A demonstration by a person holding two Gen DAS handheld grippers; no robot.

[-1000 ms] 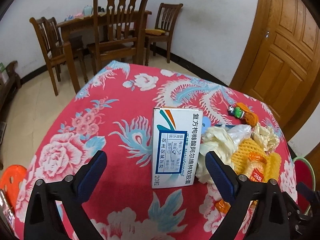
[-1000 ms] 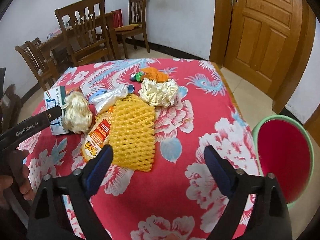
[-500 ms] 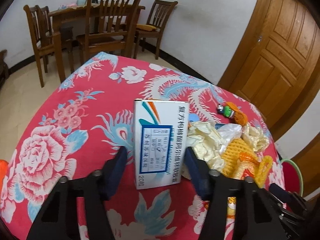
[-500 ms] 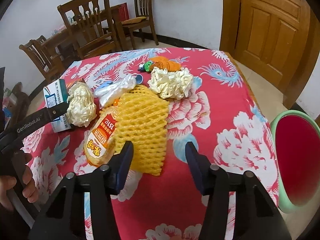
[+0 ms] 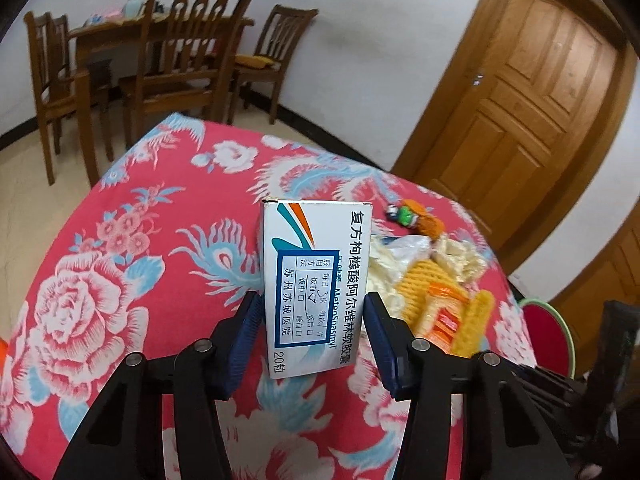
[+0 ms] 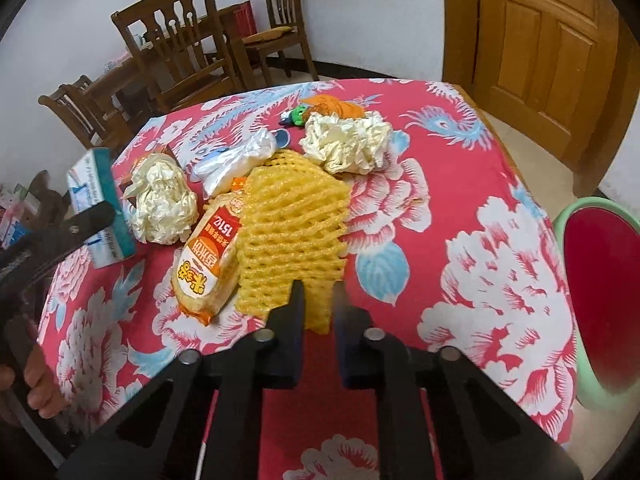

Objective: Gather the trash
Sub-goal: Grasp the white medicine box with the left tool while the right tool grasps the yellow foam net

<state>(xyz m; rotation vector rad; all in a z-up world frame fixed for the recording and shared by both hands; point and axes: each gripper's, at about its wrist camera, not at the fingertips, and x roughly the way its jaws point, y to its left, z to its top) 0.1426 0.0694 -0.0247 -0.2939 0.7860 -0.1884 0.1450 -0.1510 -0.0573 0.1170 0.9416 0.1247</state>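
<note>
Left tongs (image 5: 312,340) clamped on the box (image 5: 314,280) — blue pads pressed flat against both long sides, the box tilted up off the surface (image 5: 160,280), printed face toward the camera. From the right wrist view the same box (image 6: 100,204) shows at the far left, pinched and raised above the red floral cloth, with a hand (image 6: 36,380) on the handle below it. Right tongs (image 6: 318,308) nearly shut, pads pinching the near edge of the yellow net (image 6: 292,232); the net otherwise lies flat on the surface just ahead of the tips. Touching the net's left side, partly under it: an orange wrapper (image 6: 208,256). Left of the wrapper, between it and the box, a paper wad (image 6: 162,204). Beyond the net, a clear bag (image 6: 236,160), and right of that a second wad (image 6: 346,142). Farthest from the right tongs, an orange scrap with a small green toy (image 6: 298,116) beside it. Off the surface's right edge, well to the right of the right tongs, a red bin (image 6: 604,292) with a green rim. Chairs (image 5: 188,52) and a door (image 5: 520,120) behind — far side of the room.
</note>
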